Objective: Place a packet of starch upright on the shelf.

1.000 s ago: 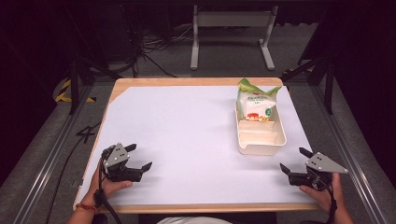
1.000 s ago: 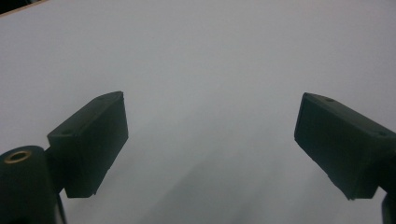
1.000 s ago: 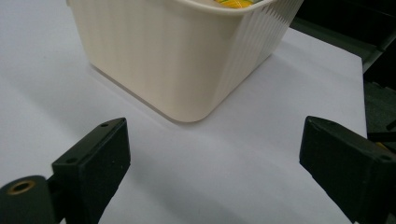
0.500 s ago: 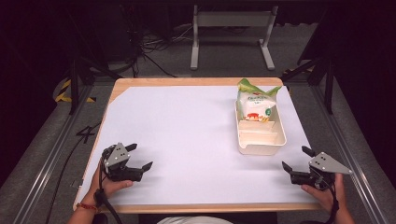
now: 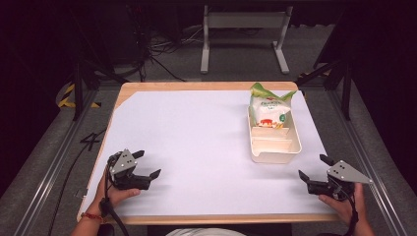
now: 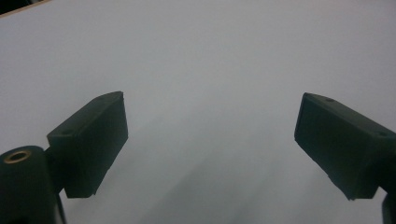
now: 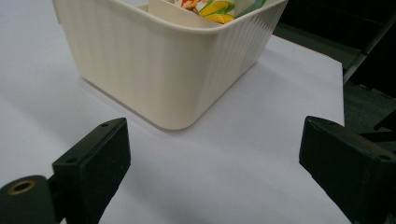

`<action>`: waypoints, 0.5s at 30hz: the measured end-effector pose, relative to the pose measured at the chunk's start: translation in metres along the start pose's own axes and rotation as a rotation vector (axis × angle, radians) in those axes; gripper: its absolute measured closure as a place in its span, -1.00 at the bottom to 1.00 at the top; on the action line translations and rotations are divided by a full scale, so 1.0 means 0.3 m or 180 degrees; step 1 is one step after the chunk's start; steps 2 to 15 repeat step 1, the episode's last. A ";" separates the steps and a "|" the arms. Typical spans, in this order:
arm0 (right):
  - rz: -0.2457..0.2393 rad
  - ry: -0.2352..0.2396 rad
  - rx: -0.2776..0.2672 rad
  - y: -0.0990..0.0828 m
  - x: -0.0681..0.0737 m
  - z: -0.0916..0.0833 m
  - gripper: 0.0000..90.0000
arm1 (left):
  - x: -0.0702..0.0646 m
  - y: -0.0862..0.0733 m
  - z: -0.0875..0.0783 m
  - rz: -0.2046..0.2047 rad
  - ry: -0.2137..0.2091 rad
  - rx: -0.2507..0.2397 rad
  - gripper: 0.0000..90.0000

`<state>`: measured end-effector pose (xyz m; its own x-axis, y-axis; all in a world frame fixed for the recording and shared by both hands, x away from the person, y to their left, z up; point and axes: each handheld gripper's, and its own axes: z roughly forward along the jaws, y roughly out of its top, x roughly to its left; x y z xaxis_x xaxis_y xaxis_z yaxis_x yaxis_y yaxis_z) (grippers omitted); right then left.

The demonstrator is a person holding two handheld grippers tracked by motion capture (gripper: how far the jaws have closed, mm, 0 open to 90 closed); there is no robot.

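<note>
White paper covers the counter point(image 5: 196, 142), where a cream bin point(image 5: 275, 147) holds a snack bag point(image 5: 268, 109); the left claw point(image 5: 147, 164) and right claw point(image 5: 311, 168) both rest released, empty.

The white table point(image 5: 196, 142) is bright, lit from above, and the floor around it is very dark. In the high view the picture is a bit soft and grainy. Small soft shadows sit under the cream bin point(image 7: 163, 70) and by the near corners of the table. In the left gripper view the table looks grey and dim. In both gripper views the black jaws are close, dark and a little blurry.
</note>
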<state>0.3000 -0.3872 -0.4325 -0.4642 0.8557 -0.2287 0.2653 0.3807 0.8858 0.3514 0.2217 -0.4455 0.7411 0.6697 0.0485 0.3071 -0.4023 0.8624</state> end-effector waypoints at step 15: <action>0.0001 0.0001 -0.0003 -0.001 -0.001 -0.001 -0.80 | 0.000 0.001 0.003 0.0009 -0.0013 0.0008 -0.77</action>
